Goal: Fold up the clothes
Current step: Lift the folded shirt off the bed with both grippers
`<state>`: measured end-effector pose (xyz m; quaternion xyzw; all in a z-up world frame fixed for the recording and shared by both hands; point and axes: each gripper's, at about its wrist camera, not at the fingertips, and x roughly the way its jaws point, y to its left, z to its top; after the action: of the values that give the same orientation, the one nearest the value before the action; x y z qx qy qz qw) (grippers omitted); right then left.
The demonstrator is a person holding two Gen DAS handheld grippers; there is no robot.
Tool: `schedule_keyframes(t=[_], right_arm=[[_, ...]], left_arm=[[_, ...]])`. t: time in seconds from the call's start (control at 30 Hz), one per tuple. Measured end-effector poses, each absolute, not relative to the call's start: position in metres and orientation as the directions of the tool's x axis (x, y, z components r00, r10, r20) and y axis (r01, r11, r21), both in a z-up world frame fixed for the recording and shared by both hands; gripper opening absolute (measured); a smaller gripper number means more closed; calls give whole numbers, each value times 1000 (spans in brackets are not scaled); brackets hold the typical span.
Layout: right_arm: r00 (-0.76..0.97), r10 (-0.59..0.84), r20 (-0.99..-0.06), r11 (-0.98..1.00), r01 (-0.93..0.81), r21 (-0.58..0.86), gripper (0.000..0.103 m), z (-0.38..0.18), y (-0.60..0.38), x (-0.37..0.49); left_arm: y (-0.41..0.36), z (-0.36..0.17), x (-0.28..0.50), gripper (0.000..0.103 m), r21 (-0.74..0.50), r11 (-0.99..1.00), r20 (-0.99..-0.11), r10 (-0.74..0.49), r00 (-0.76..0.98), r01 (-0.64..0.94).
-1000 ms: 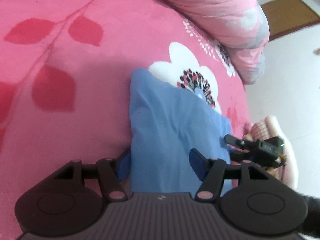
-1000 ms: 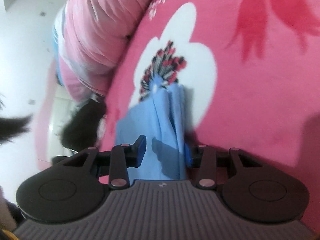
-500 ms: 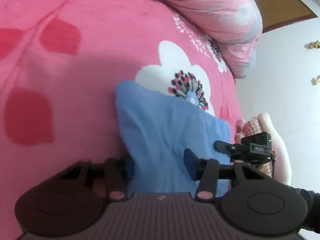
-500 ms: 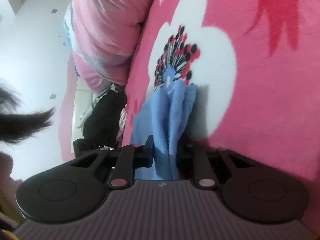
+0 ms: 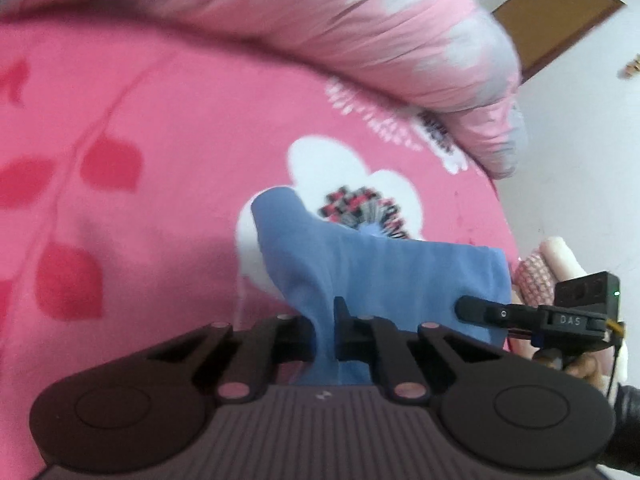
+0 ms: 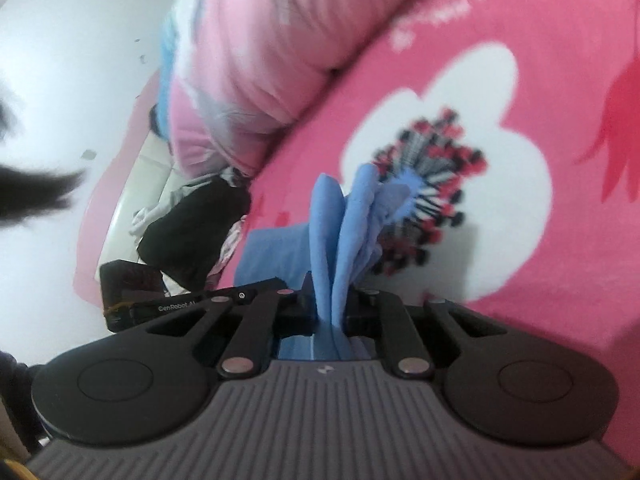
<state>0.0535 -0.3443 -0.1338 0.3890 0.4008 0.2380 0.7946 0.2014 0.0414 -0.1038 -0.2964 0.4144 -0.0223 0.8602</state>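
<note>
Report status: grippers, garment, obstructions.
Left hand-held gripper and right hand-held gripper just closed, both pinching blue garment. Garment bunched on pink blanket. Nothing in the way.

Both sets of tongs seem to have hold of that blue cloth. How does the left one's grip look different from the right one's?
The left tongs pinch a single narrow ridge of the blue cloth, which spreads wide beyond them. The right tongs clamp several bunched folds, standing up like a fan. Both have just been closing and now hold the cloth tight above the pink floral blanket.
</note>
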Motion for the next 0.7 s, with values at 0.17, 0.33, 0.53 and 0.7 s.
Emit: schedule_keyframes(t=[0.17, 0.33, 0.53, 0.7], right_arm=[[615, 648, -450, 644, -125, 755, 8, -89, -345, 13], [670, 601, -435, 693, -166, 701, 8, -41, -343, -43], [773, 485, -409, 762, -144, 631, 8, 29, -324, -116], [864, 353, -359, 839, -123, 529, 7, 111, -307, -182]], left_arm=[[14, -51, 163, 7, -468, 860, -666, -193, 720, -203], [-13, 2, 125, 7, -430, 886, -632, -156, 759, -176], [-51, 72, 75, 6, -403, 912, -541, -173, 823, -73], [-89, 143, 42, 6, -341, 937, -434, -224, 873, 71]])
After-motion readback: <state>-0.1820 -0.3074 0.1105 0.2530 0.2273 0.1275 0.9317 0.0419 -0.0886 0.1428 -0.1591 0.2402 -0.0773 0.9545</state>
